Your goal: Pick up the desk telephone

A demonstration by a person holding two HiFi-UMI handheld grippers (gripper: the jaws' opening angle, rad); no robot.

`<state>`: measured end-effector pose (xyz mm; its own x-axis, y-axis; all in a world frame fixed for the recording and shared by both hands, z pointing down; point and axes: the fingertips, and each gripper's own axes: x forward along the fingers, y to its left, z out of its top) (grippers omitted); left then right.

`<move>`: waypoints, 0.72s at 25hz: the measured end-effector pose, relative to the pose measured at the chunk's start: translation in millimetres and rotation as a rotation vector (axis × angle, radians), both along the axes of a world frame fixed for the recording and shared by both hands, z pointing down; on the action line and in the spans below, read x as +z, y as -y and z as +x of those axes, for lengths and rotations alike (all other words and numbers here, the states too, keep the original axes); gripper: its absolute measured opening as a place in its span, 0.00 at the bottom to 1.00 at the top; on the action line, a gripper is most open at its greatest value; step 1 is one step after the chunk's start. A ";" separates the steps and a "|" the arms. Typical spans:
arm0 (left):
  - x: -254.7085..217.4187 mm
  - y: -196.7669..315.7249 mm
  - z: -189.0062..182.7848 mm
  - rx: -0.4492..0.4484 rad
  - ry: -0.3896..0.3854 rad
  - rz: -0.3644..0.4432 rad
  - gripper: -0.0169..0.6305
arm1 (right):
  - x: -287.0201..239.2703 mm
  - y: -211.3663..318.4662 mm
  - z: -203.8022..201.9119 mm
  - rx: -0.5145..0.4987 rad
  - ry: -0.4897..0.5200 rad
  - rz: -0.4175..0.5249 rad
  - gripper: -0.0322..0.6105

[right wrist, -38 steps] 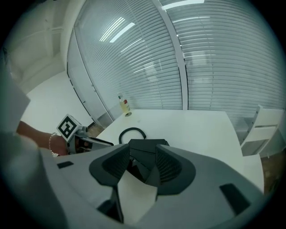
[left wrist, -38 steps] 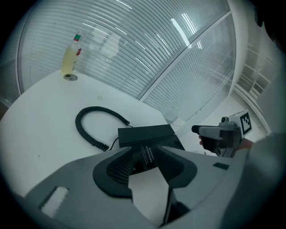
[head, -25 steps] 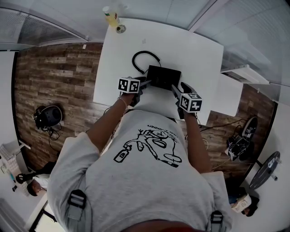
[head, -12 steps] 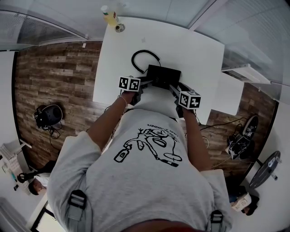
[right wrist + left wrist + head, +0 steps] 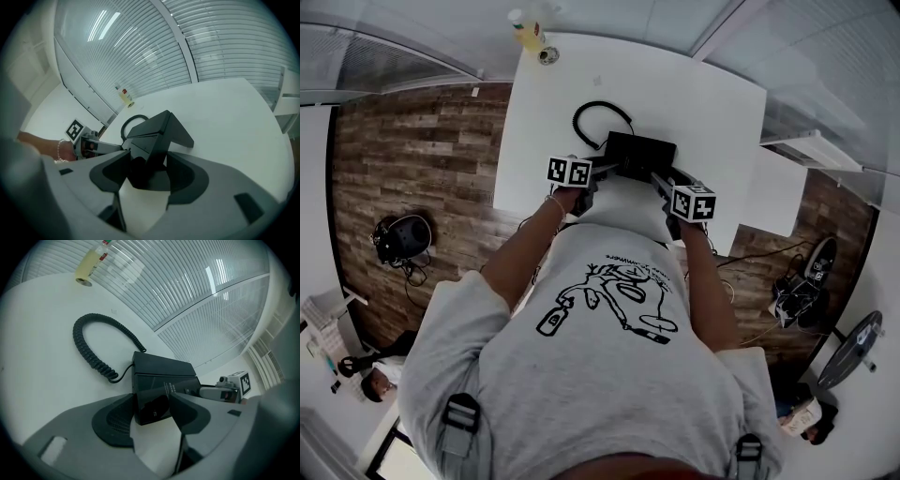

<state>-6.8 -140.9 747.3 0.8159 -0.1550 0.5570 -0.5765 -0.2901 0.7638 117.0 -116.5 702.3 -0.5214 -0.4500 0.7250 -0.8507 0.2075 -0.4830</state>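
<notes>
The black desk telephone [image 5: 642, 155] rests on the white table [image 5: 703, 94], and its coiled cord [image 5: 591, 117] loops away at the far left. My left gripper [image 5: 607, 169] stands at the phone's left end and my right gripper [image 5: 661, 180] at its right end. In the left gripper view the phone's near corner [image 5: 161, 376] lies between the wide-spread jaws of the left gripper [image 5: 153, 408]. In the right gripper view the phone's wedge-shaped end [image 5: 154, 136] sits between the jaws of the right gripper [image 5: 147, 168], equally spread. I see neither pair of pads pressing on it.
A small bottle [image 5: 528, 33] and a round item [image 5: 549, 59] stand at the table's far left corner. The table's near edge runs just under the person's wrists. A wood floor with cables and bags surrounds the table, and slatted blinds lie beyond it.
The right gripper's marker cube has edged slightly toward the phone. The phone and the left gripper stay about where they were.
</notes>
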 end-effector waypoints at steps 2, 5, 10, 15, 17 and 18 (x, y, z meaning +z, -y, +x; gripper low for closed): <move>-1.7 -0.8 -0.4 0.001 0.008 0.005 0.38 | -1.6 -0.1 -0.8 -0.007 -0.005 0.003 0.40; -4.5 -1.0 -1.3 0.002 0.017 0.009 0.38 | -4.6 -0.1 -2.9 -0.004 0.000 0.008 0.40; -10.9 -3.2 -2.1 -0.013 0.017 0.014 0.38 | -12.3 0.1 -3.8 -0.019 -0.006 0.028 0.40; -30.3 -4.3 -4.2 -0.021 0.021 0.048 0.38 | -28.7 -2.3 -4.8 -0.022 0.009 0.049 0.40; -39.7 -3.4 -4.5 -0.021 0.024 0.062 0.38 | -37.8 -2.2 -4.5 -0.023 0.013 0.060 0.40; -44.3 -3.4 -4.4 -0.022 0.024 0.066 0.38 | -43.2 -2.2 -4.1 -0.024 0.015 0.066 0.40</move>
<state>-11.2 -137.5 703.0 0.7988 -0.2095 0.5639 -0.6007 -0.3269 0.7296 112.8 -114.2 659.1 -0.5428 -0.4836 0.6867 -0.8381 0.2592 -0.4799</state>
